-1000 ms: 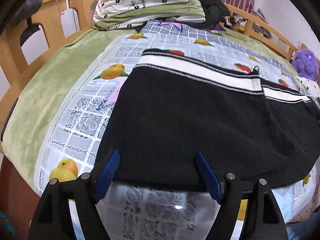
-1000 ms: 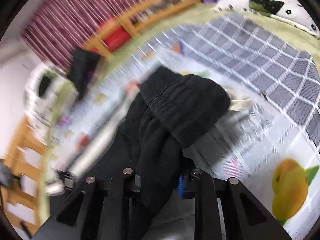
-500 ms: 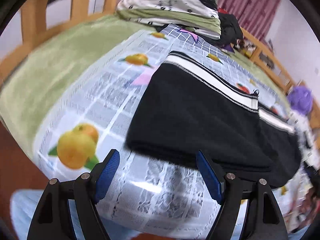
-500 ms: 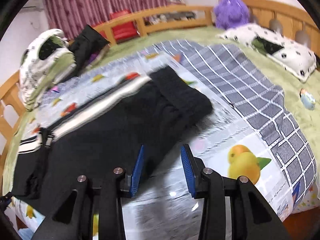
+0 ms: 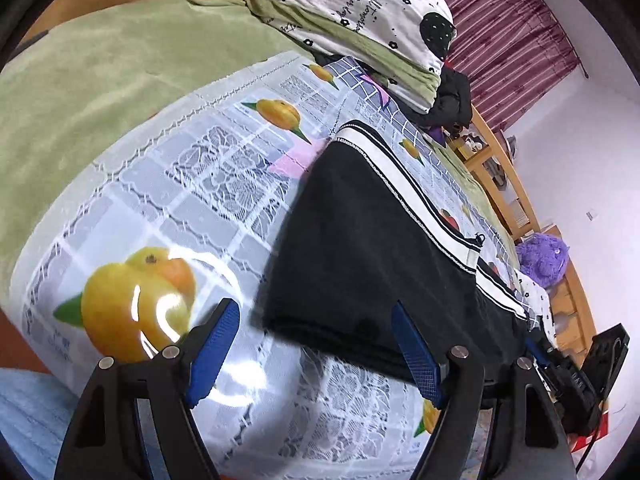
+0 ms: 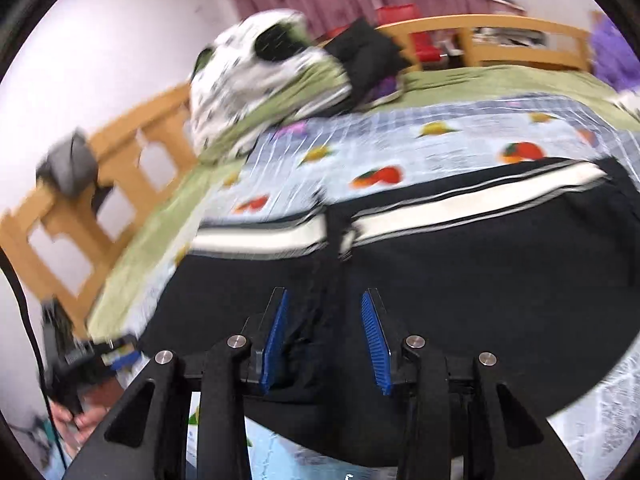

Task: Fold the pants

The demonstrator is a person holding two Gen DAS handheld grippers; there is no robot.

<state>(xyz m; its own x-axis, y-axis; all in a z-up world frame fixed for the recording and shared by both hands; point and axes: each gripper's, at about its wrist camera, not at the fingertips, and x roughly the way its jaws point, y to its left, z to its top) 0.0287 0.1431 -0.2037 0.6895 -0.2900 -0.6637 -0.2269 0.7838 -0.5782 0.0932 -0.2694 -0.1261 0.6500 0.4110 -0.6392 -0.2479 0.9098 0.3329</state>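
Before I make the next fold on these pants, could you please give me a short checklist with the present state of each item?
1. Left gripper open and empty: ok, jaws wide apart above the fruit-print cloth, near the edge of the black pants.
2. Right gripper open: ok, blue pads apart over the pants' dark crease.
3. Right gripper free of fabric: cannot tell, fabric lies between the pads.
4. Pants lying flat: ok in the left wrist view; the white side stripe runs straight.
5. Fold edges aligned: cannot tell, the right wrist view is blurred.
6. Folded quilt clear of the pants: ok.
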